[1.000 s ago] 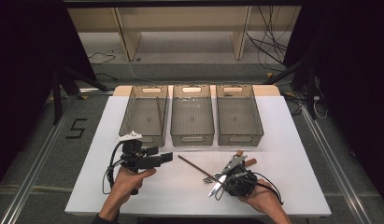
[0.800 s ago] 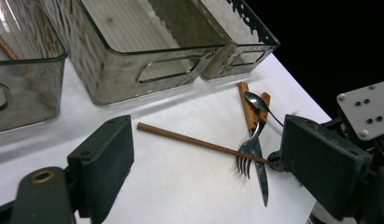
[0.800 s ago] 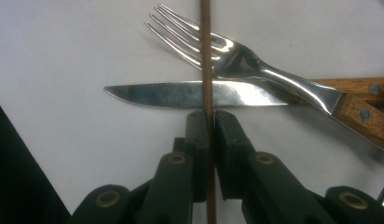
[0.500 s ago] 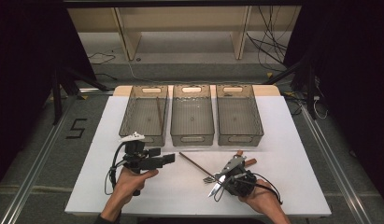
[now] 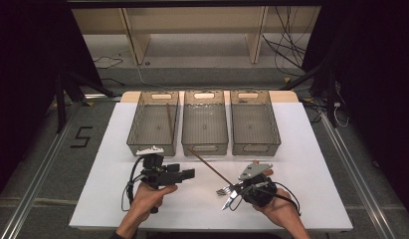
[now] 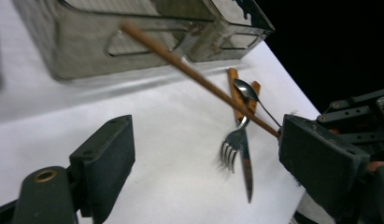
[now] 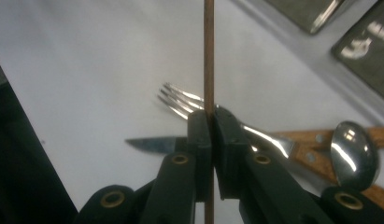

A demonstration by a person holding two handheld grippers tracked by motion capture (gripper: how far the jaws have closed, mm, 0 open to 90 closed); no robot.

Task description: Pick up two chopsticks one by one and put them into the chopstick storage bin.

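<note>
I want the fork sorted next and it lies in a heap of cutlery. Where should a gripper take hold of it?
Grip the fork just behind its tines, coming from above with jaws across the neck. Its handle runs back among the knife and spoon, while the tines lie on bare table.

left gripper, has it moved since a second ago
Yes. The left gripper has shifted a little right, toward the chopstick and the middle bin, in the high view.
</note>
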